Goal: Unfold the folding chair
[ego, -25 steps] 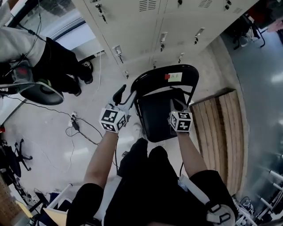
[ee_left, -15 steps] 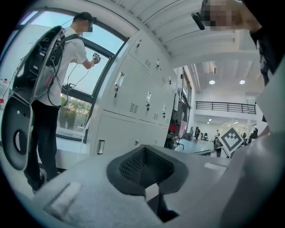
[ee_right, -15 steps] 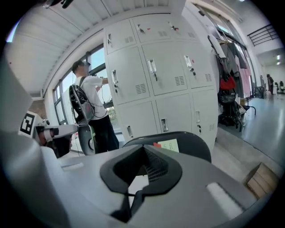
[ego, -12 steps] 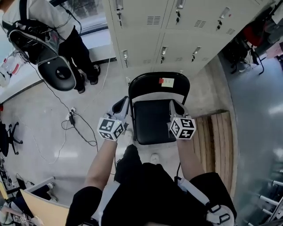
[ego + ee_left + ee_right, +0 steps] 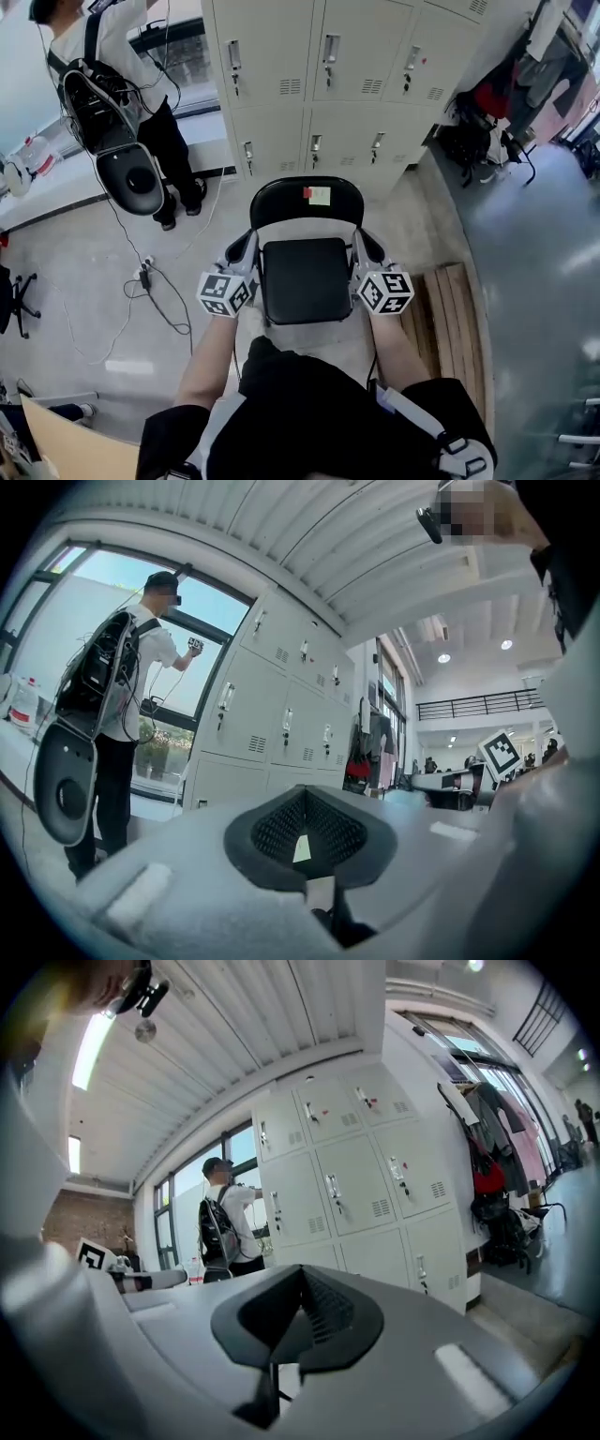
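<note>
The black folding chair (image 5: 307,278) stands opened on the floor in front of the lockers, seat flat, and its curved backrest (image 5: 309,192) carries a red and a pale sticker. In the head view my left gripper (image 5: 247,242) hangs over the seat's left edge and my right gripper (image 5: 364,240) over its right edge. Both point toward the lockers. In the left gripper view the left gripper (image 5: 305,834) is shut with nothing in it. The right gripper (image 5: 298,1314) is likewise shut and empty in the right gripper view. Neither holds the chair.
Grey lockers (image 5: 319,84) stand right behind the chair. A person with a backpack (image 5: 103,89) stands at the back left by a window. Cables (image 5: 155,286) lie on the floor at left, a wooden pallet (image 5: 459,319) at right. Clothes and bags (image 5: 487,112) hang at the far right.
Both grippers have come up off the chair and now sit level beside the seat. The left jaws, open a second ago by the chair frame, have shut. The view has risen.
</note>
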Action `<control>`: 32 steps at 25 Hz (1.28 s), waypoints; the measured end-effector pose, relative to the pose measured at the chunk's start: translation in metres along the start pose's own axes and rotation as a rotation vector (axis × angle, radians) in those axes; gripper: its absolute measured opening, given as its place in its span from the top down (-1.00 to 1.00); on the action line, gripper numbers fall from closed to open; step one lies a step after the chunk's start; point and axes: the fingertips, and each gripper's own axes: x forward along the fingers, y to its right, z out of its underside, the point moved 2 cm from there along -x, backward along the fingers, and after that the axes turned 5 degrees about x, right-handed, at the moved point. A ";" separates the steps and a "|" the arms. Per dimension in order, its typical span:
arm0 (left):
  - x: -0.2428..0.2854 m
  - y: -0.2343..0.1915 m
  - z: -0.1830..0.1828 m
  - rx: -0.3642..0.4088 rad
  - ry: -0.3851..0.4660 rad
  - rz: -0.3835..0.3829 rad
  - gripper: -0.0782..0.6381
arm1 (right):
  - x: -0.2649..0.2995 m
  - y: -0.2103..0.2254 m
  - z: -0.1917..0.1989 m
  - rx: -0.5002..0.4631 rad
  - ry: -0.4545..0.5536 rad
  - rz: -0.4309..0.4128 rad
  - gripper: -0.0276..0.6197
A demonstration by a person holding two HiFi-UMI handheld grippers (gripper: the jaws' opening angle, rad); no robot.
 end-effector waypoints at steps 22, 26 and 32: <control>-0.153 0.062 -0.051 0.046 0.165 -0.135 0.79 | -0.118 -0.042 -0.024 0.006 0.128 -0.057 0.90; -0.162 0.057 -0.050 0.037 0.156 -0.105 0.79 | -0.114 -0.056 -0.017 0.013 0.123 -0.043 0.90; -0.155 0.046 -0.057 0.034 0.168 -0.084 0.79 | -0.110 -0.069 -0.021 -0.012 0.127 -0.021 0.90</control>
